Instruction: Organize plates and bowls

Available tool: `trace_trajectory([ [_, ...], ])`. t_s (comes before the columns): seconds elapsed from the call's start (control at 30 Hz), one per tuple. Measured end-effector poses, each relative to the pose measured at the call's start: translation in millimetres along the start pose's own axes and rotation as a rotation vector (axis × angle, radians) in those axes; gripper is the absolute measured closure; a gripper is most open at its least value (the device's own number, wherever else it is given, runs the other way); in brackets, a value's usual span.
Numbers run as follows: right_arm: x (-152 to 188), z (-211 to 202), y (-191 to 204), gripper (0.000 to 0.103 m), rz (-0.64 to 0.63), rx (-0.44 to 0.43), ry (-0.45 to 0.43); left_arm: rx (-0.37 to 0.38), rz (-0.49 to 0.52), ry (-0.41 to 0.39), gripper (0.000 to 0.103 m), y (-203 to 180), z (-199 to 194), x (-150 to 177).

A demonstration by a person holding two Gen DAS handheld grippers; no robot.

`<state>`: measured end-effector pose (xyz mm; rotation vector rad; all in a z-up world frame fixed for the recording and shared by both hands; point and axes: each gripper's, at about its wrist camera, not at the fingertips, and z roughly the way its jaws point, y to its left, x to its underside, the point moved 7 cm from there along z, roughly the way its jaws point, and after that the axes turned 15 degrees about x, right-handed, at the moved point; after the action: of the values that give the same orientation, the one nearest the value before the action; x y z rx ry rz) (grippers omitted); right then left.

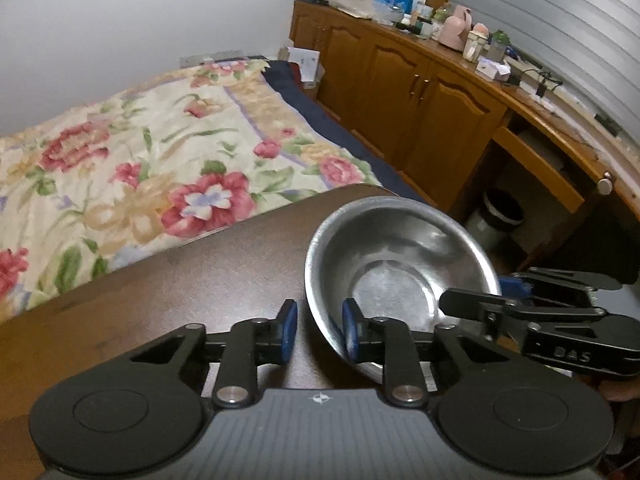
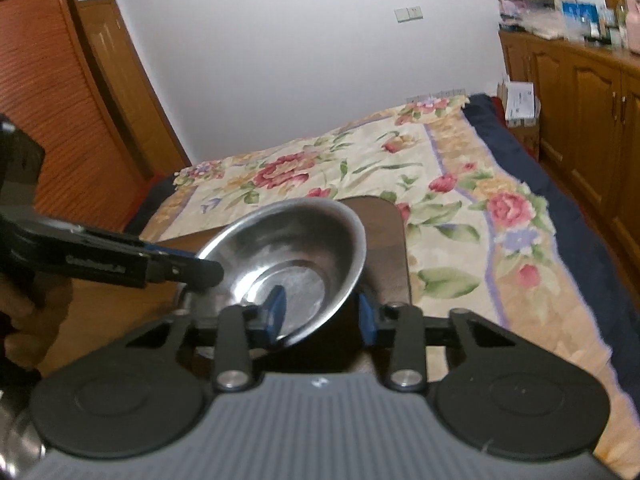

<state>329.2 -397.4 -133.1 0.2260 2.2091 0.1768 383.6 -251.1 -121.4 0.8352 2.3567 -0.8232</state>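
Steel bowl [image 1: 400,264] sits tilted at the corner of the dark wooden surface [image 1: 180,292], its open side turned toward the flowered bed [image 1: 140,160] beyond. Left gripper [image 1: 320,330] straddles the bowl's near rim, one blue-padded finger [image 1: 352,328] inside and the other outside; the two stand close about the wall, though whether they pinch it I cannot tell. Right gripper [image 2: 322,314] straddles the rim from the bowl's other side in the same way, fingers [image 2: 276,312] likewise narrow about the wall. Behind the bowl, wooden cabinets [image 1: 400,92] line the wall.
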Motion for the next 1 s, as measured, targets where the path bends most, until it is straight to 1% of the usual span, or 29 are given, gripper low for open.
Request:
trace_trajectory([
  [0.03, 1, 0, 0, 0.074, 0.002, -0.002, 0.001, 0.006, -0.007, 0.002, 0.085, -1, 0, 0],
  [0.13, 1, -2, 3, 0.076, 0.003, 0.002, -0.009, -0.011, 0.008, -0.006, 0.085, -6, -4, -1],
  [0.33, -3, -8, 6, 0.076, 0.011, -0.008, -0.014, 0.002, 0.017, -0.035, 0.085, -13, -23, -2],
  [0.53, -9, -24, 13, 0.076, 0.002, -0.009, -0.039, 0.019, 0.022, -0.072, 0.085, -21, -43, 0],
  [1.0, -19, -64, 37, 0.076, -0.04, -0.008, -0.107, 0.018, 0.071, -0.159, 0.085, -44, -99, 8],
])
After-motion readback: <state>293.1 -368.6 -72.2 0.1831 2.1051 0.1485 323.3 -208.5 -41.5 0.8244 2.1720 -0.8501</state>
